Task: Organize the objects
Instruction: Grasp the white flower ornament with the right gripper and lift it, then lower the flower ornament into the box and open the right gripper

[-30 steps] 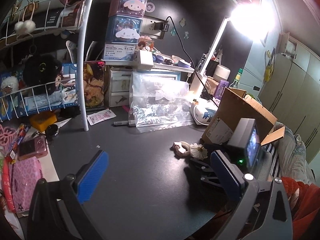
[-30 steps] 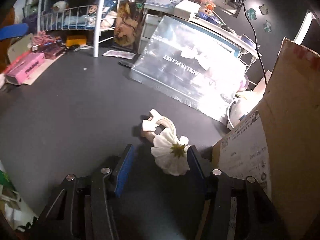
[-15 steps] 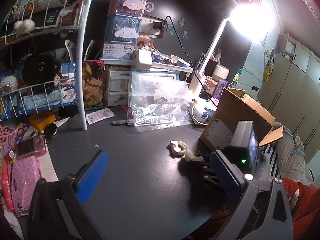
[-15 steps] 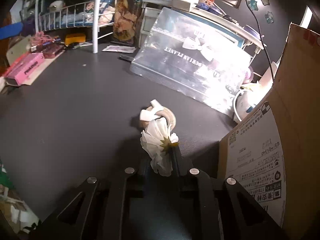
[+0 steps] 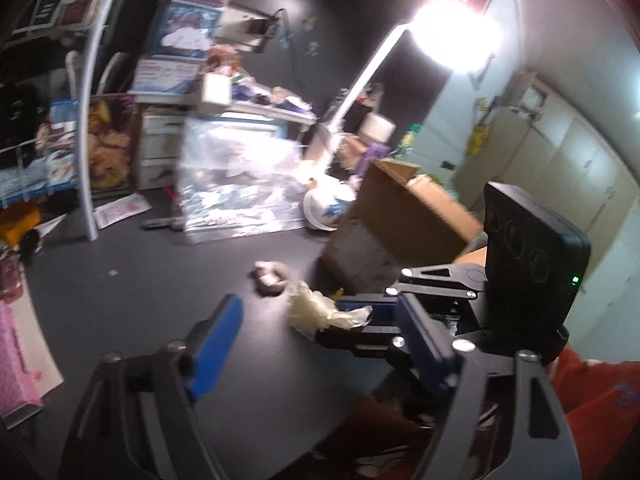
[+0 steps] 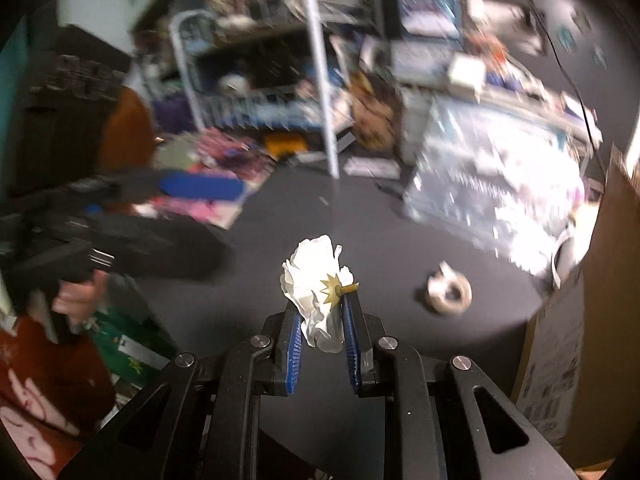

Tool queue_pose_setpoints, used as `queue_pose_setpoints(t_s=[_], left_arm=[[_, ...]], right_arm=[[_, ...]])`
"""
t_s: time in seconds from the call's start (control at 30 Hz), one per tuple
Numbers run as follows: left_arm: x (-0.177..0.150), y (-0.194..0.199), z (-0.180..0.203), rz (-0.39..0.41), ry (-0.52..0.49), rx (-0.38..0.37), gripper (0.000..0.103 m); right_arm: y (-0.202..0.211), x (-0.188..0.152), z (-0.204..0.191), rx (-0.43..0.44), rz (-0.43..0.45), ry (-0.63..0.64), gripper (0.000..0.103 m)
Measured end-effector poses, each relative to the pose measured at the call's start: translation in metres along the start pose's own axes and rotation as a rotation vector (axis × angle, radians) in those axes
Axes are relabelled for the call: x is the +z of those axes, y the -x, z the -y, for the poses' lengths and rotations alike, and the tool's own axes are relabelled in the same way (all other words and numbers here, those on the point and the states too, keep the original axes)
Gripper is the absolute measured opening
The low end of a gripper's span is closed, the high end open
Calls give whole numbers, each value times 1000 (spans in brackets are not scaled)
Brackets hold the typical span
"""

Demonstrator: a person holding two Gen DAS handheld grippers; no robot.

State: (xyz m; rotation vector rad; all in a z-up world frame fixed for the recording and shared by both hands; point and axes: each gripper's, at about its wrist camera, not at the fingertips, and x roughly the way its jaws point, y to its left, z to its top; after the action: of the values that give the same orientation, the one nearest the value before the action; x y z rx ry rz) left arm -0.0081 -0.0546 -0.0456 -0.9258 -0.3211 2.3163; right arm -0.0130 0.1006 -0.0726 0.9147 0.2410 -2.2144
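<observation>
On my right I see the cardboard box, brown and corrugated, its flaps standing open; I cannot tell what lies inside from either view. A printed label shows on its side in my right camera. Behind the open patch of worktop leans a clear crinkled plastic bag, glossy and throwing back the glare of the lamp; its contents are too blurred to make out. A white wire rack stands at the back left, its baskets crammed with small colourful packets that I cannot identify.

My right tool is clamped tight on the white flower. The blue ribbed pads squeeze the lower petals from both sides, and the flower is held up off the dark matte worktop. Its petals look thin and crumpled, like fabric or paper, with a star-shaped yellow-green calyx and a short stub of stem pointing right. In my left camera the same flower pokes out of the black fingers as a pale bunch.

My left tool is closing, with nothing between its smooth blue pads; it hovers over bare worktop.

A small ring-shaped piece, beige and white, lies flat on the worktop near the box, well apart from the flower. A hand grips the left tool's handle.
</observation>
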Motion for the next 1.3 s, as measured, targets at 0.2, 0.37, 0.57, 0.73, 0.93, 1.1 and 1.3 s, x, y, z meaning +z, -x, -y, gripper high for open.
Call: queue_pose_setpoints(t_s=[0.2, 0.37, 0.57, 0.73, 0.93, 1.1, 1.3], left_arm=[[22, 1, 23, 7, -22, -52, 51], [48, -13, 53, -1, -74, -106, 35], [80, -47, 96, -19, -145, -121, 32], [101, -85, 125, -63, -183, -153, 32], [114, -131, 142, -129, -196, -167, 32], [115, -147, 148, -146, -198, -126, 51], [117, -130, 144, -97, -225, -29, 88]], right_arm=[[44, 17, -11, -11, 103, 121, 14], [73, 20, 4, -50, 146, 150, 14], [108, 18, 40, -110, 180, 126, 14], [132, 13, 81, -154, 174, 74, 14], [144, 1, 117, -212, 130, 35, 14], [144, -7, 142, -207, 88, -13, 20], [144, -15, 155, -199, 57, -61, 52]])
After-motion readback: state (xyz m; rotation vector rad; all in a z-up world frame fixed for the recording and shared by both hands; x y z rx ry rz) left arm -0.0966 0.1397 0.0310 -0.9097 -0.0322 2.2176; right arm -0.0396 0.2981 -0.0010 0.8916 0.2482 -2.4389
